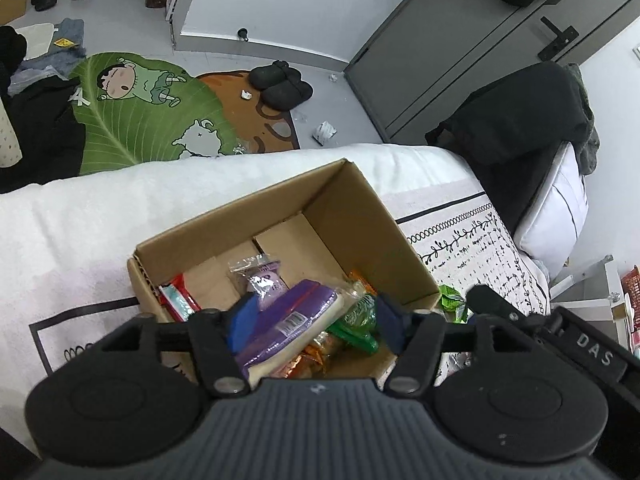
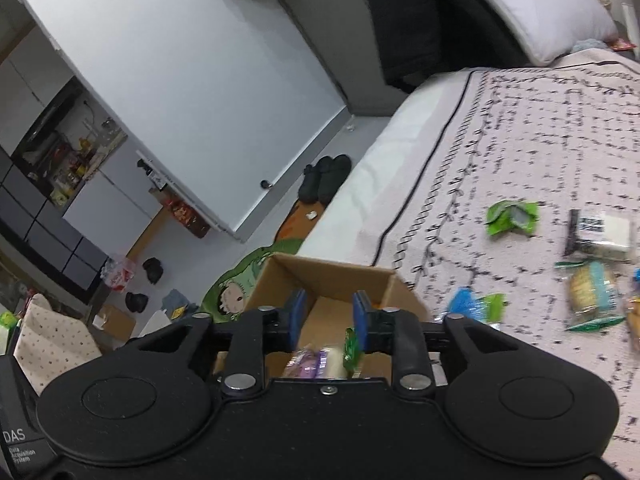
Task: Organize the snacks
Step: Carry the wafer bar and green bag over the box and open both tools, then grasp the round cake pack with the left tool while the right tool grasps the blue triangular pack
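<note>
Hanging over the cardboard box (image 1: 352,216) of snacks on the bed (image 1: 80,216), the left hand-held gripper (image 1: 316,320) is wide open and empty; the right hand-held gripper (image 2: 326,316) is too.

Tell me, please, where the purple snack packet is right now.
In the left wrist view the purple snack packet lies inside the cardboard box on the bed, between the left gripper jaws, beside a green packet.

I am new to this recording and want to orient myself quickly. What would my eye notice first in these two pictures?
First comes the open cardboard box on the bed, directly ahead of both grippers, with a purple snack pack lying on top of other wrappers inside. More snacks, such as a torn green wrapper, lie scattered on the patterned bedspread to the box's right. On the floor beyond, a green cartoon rug stands out.
</note>
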